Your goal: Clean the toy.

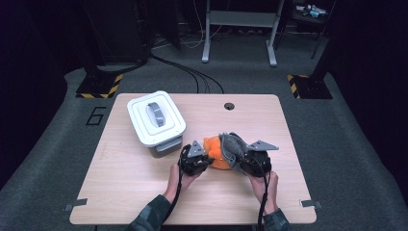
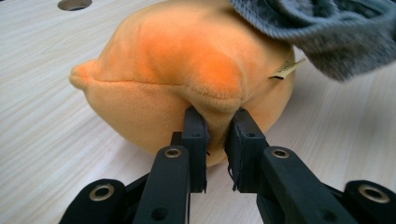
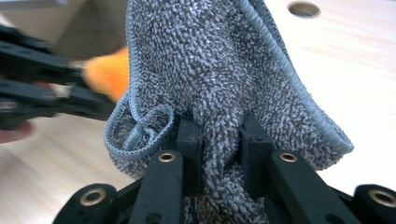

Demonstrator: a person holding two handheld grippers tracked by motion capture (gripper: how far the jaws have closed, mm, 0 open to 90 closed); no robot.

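Note:
An orange plush toy (image 1: 216,153) lies on the wooden table (image 1: 144,192), between my two grippers. My left gripper (image 1: 204,160) is shut on a fold of the toy (image 2: 187,70); the black jaws pinch the soft fabric at its near side. My right gripper (image 1: 239,156) is shut on a grey microfibre cloth (image 3: 219,70), which bunches up between the jaws. The cloth (image 1: 231,147) drapes over the right side of the toy, and in the left gripper view the cloth (image 2: 327,32) hangs over the toy's top right.
A white lidded box (image 1: 156,119) with a grey handle stands at the back left of the table. A cable hole (image 1: 229,106) sits near the far edge. Beyond the table are floor cables and a metal frame (image 1: 240,29).

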